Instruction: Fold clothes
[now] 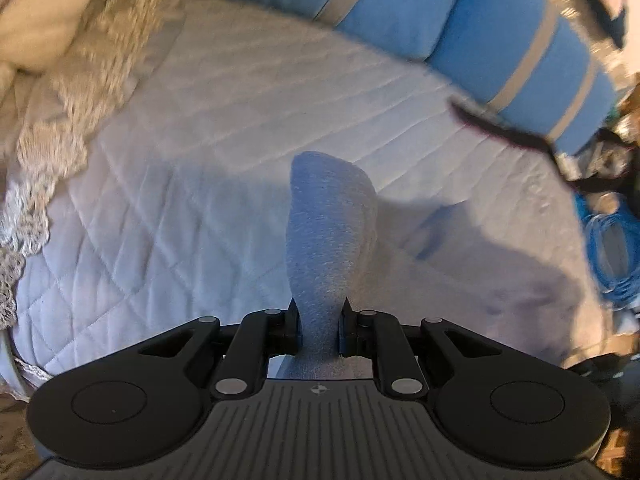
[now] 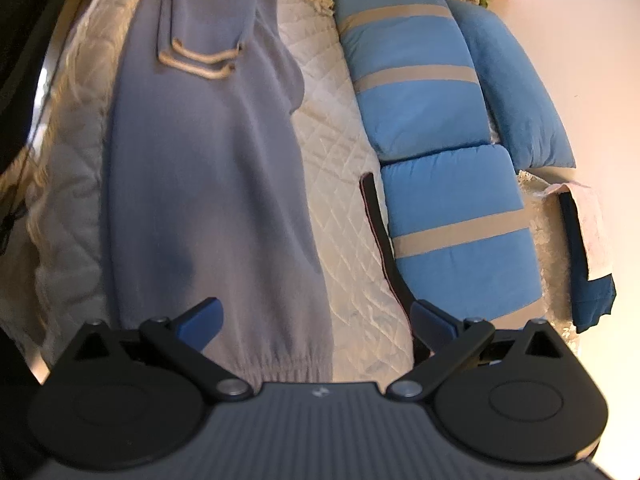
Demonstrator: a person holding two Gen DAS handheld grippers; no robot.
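Grey sweatpants point(image 2: 208, 184) lie lengthwise on the white quilt, with the beige drawstring point(image 2: 196, 62) at the far end and an elastic cuff point(image 2: 288, 362) nearest the camera. My right gripper point(image 2: 316, 316) hovers open over that cuff end; its blue pads point(image 2: 204, 316) are spread wide and hold nothing. In the left wrist view, my left gripper point(image 1: 319, 312) is shut on a fold of the grey fabric point(image 1: 328, 232). The fold stands up beyond the jaws, lifted off the bed. More of the garment point(image 1: 480, 272) trails to the right.
Blue cushions with grey stripes point(image 2: 432, 92) line the far side of the quilted bed cover point(image 1: 180, 184). A black strap point(image 2: 380, 232) lies beside them. A lacy cream throw point(image 1: 72, 92) sits at the left, a coiled blue cable point(image 1: 612, 248) at the right edge, and a dark blue cloth point(image 2: 592, 280) hangs off the bed.
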